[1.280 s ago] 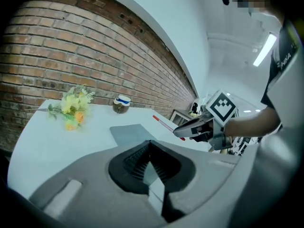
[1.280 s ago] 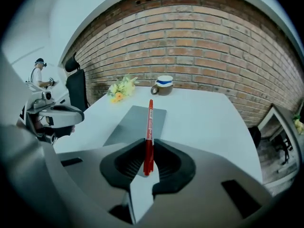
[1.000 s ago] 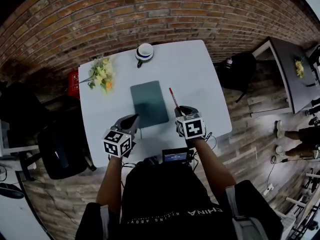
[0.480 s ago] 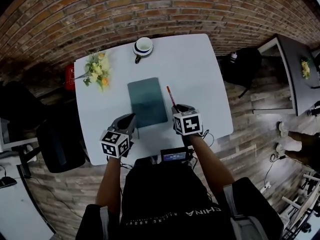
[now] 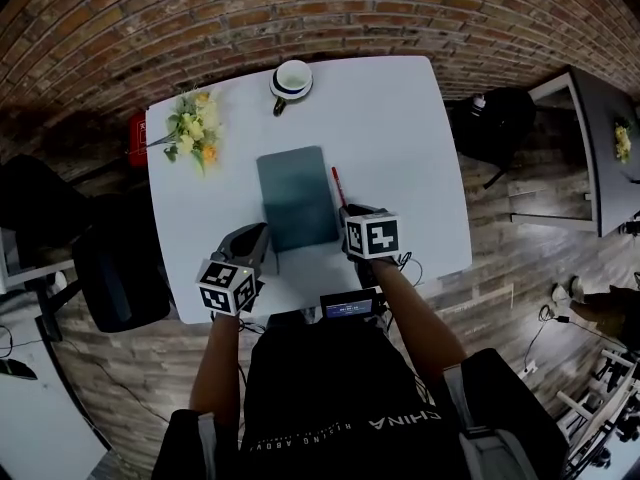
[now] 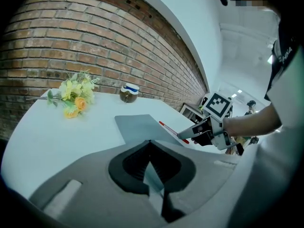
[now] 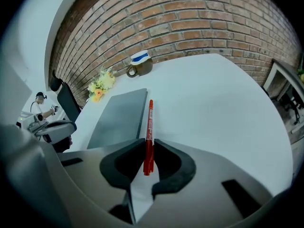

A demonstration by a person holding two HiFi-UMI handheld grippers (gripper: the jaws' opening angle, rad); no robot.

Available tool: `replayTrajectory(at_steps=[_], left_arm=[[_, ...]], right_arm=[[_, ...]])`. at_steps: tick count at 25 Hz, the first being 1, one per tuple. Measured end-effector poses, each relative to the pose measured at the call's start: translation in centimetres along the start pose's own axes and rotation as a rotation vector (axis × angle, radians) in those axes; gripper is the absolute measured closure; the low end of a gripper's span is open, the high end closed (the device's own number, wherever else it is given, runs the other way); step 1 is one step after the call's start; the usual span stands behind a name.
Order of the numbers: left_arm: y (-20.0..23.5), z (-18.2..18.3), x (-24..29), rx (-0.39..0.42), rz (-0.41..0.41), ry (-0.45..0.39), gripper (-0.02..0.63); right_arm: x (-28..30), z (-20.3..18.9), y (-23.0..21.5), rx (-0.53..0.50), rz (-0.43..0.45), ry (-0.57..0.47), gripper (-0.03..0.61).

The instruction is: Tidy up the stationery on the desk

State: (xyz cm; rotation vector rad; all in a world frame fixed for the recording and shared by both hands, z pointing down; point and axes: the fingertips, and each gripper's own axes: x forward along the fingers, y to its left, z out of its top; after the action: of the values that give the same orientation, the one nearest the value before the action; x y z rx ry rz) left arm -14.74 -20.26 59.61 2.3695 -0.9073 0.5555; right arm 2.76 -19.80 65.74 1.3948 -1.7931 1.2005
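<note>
Projecting forward, red pen (image 7: 150, 118) sits clamped between right gripper's (image 7: 148, 143) fingers (image 7: 169, 162).

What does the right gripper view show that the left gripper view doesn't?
Only the right gripper view: the pen seen close, clamped in that gripper's jaws, and the left gripper at the frame's left edge. Only the left gripper view: its own jaws shut on nothing, and the right gripper seen from outside. Both: pen, notebook, flowers, cup, table, brick wall.
</note>
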Motion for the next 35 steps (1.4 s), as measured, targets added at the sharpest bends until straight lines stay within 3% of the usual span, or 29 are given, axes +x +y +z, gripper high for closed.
replayTrajectory(at_steps=[11, 22, 31, 35], left_arm=[[0.4, 0.0, 0.5, -0.001, -0.004, 0.007, 0.603], [0.3, -0.2, -0.1, 0.005, -0.006, 0.005, 0.603], [0.1, -0.1, -0.9, 0.017, -0.009, -0.014, 0.603], [-0.4, 0.2, -1.2, 0.021, -0.018, -0.031, 0.603]], right_arm=[[0.9, 0.0, 0.5, 0.073, 0.042, 0.034, 0.511], [0.7, -0.3, 0.9, 0.062, 0.075, 0.041, 0.494], [-1.0, 0.7, 0.4, 0.043, 0.061, -0.023, 0.486], [-2.6, 1.5, 1.1, -0.043, 0.071, -0.09, 0.516]])
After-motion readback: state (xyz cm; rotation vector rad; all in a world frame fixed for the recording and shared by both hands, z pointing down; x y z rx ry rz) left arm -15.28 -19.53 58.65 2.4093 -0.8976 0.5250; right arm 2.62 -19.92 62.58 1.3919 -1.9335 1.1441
